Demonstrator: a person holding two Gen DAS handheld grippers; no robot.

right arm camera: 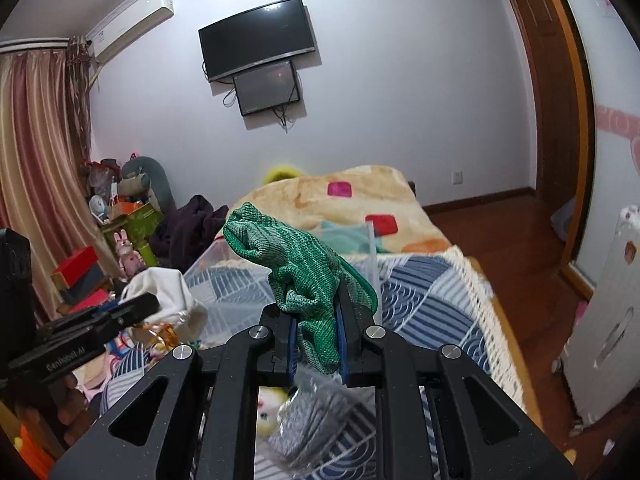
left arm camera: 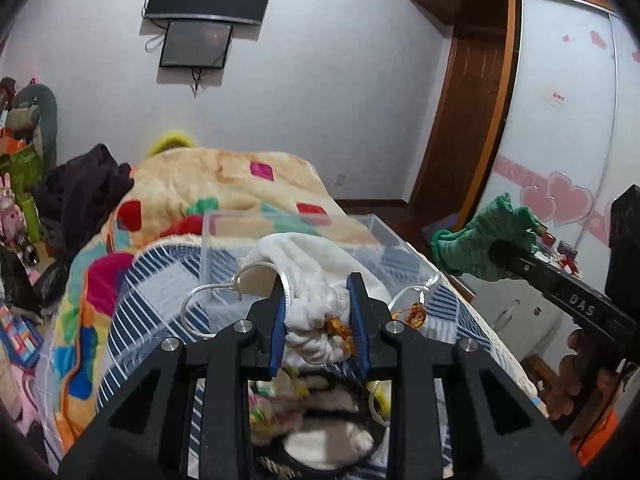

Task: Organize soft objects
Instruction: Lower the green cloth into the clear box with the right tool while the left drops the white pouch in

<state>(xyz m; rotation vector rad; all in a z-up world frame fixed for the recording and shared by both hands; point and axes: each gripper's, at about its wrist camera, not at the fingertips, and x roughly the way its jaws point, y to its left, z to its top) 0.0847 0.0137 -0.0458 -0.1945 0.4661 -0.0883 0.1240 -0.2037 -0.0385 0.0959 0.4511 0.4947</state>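
Left gripper [left arm camera: 318, 320]: blue-padded fingers clenched on the gathered neck of a white drawstring pouch [left arm camera: 316, 276], lifted above the bed; it also shows at the left edge of the right wrist view [right arm camera: 132, 306].
White drawstring pouch: bunched between the pads, its white cord [left arm camera: 200, 300] looping out to the left, a bit of gold ribbon [left arm camera: 412, 314] hanging at its right side.
Right gripper [right arm camera: 316, 340]: fingers clamped on a green knitted cloth [right arm camera: 304, 272], held in the air over the near part of the bed; in the left wrist view it comes in from the right edge [left arm camera: 508, 252].
Green knitted cloth: crumpled, rising above the fingertips and drooping a little below them.
Below the left gripper: a blurred heap of soft toys [left arm camera: 320, 420], cream and dark, on the near end of the bed.
Below the right gripper: a grey knitted piece [right arm camera: 308, 428] and a small yellow-white plush [right arm camera: 266, 410], blurred.
Bed [right arm camera: 432, 312]: blue-and-white patterned cover with a fringed right edge.
Clear plastic box [left arm camera: 304, 236]: open-topped, standing on the bed's middle, beyond both grippers.
Blanket [left arm camera: 224, 184]: beige fleece with coloured squares, heaped at the bed's far end.
Dark garment [left arm camera: 84, 192]: piled at the bed's far left corner.
Far wall: two dark screens [right arm camera: 260, 36], one under the other.
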